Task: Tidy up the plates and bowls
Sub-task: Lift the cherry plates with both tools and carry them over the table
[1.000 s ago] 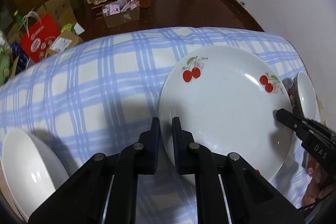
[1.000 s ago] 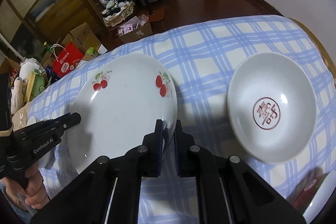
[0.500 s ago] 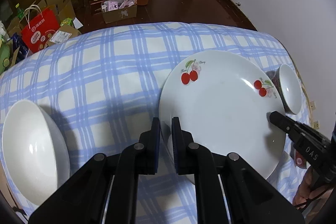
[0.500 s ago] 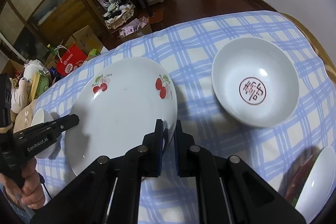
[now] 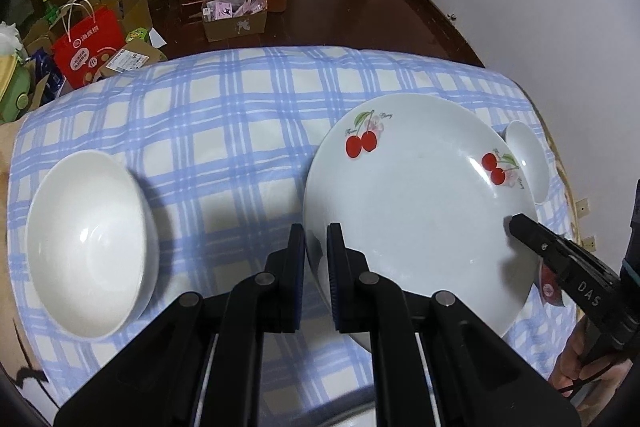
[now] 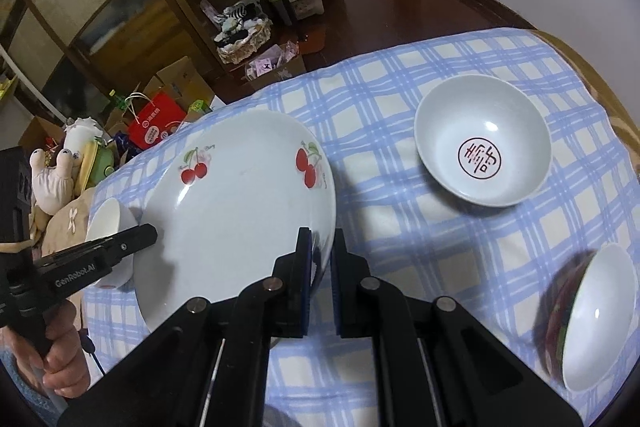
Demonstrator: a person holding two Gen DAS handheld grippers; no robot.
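Now I've lifted the cherry plate [image 5: 416, 211] clear of the cloth, left tongs [image 5: 316, 247] and right tongs [image 6: 320, 251] each pinching its rim, ready for stacking.

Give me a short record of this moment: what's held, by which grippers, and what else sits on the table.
held item: cherry plate
left gripper: shut on the plate's rim
right gripper: shut on the opposite rim
plate state: lifted above the checked tablecloth
other dishes: plain white bowl; bowl with red emblem; patterned bowl
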